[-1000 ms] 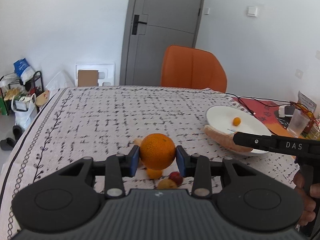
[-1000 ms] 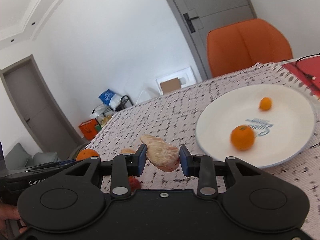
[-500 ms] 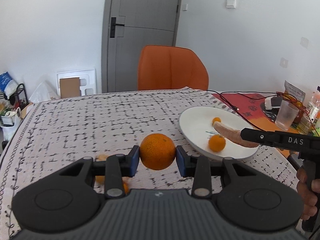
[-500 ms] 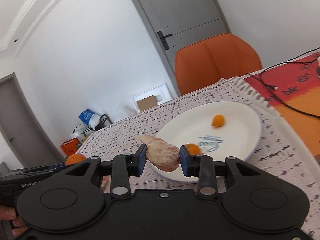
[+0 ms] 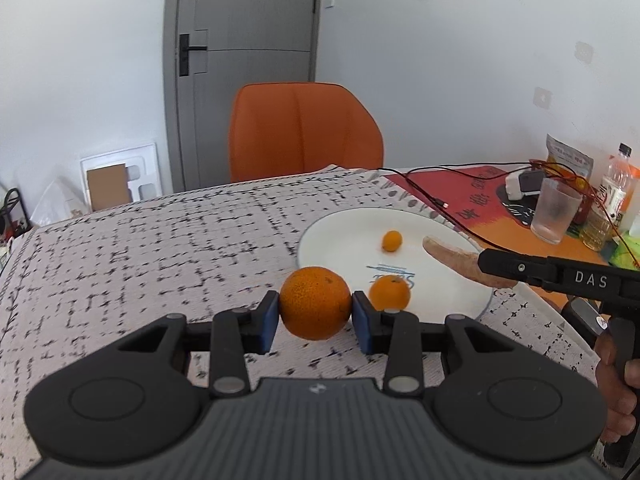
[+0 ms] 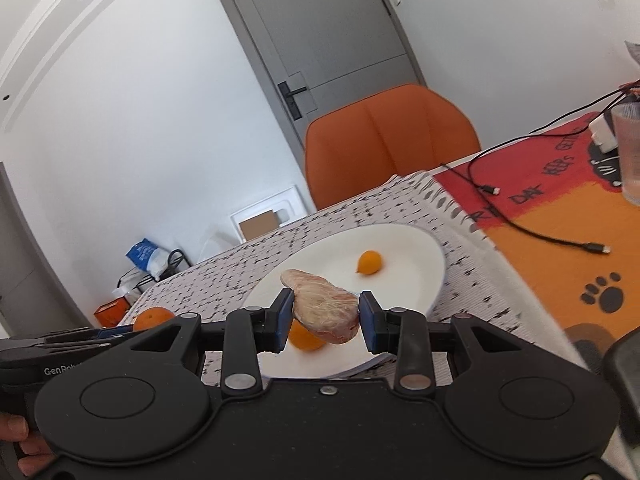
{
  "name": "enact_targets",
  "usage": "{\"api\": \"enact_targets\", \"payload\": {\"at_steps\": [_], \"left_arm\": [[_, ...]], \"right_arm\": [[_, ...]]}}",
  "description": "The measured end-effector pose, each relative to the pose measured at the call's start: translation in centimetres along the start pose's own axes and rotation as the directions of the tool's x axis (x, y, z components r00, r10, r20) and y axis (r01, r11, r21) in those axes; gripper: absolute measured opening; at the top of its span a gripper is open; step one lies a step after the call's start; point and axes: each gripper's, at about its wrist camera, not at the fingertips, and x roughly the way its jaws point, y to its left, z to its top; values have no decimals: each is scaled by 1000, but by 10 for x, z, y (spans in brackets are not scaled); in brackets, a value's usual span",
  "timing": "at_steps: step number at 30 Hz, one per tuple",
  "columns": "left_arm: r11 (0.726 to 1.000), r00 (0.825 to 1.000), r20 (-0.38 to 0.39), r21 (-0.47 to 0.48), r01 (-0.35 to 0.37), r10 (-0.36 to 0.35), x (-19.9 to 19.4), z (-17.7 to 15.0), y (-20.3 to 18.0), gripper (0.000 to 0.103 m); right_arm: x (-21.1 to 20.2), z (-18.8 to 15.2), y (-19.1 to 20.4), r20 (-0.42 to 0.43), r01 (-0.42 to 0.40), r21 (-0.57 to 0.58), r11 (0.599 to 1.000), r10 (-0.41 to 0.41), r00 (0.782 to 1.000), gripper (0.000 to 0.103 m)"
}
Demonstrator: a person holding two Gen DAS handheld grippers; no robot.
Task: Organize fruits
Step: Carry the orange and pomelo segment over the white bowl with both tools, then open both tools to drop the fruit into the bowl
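Note:
My left gripper (image 5: 315, 316) is shut on a large orange (image 5: 315, 302), held above the tablecloth just left of the white plate (image 5: 344, 236). My right gripper (image 6: 325, 322) is shut on a pale pinkish-tan elongated fruit (image 6: 324, 310), held over the near part of the plate (image 6: 416, 256). That fruit (image 5: 456, 260) also shows in the left wrist view, over the plate's right side. On the plate lie a small orange (image 5: 390, 292) and a smaller orange fruit (image 5: 391, 240). The large orange (image 6: 154, 317) shows at the left of the right wrist view.
An orange chair (image 5: 304, 132) stands behind the table. Right of the plate are a red-orange mat (image 6: 560, 208) with a black cable (image 6: 532, 232), a plastic cup (image 5: 556, 216), a bottle (image 5: 604, 208) and a charger. The patterned tablecloth (image 5: 140, 248) stretches to the left.
Both grippers have moved right, toward and over the plate, each still holding its fruit. The small fruits left on the tablecloth have dropped out of the left wrist view.

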Motion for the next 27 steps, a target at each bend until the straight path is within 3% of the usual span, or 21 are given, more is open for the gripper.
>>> {"api": "enact_targets", "payload": {"at_steps": [10,15,27], "left_arm": [[999,1000,-9,48,22,-21,21,12,-21,38],[998,999,-15,61,30,-29,29,16,-28,38],[996,998,-19,76,53,-52,37,22,-39,38]], "right_arm": [[3,7,-5,64,36,-8,999,-35,997,34],[0,7,-3,65,0,-11,1000,1,998,38],[-13,-1,-14,31,16,15,1000,-16,999,39]]}}
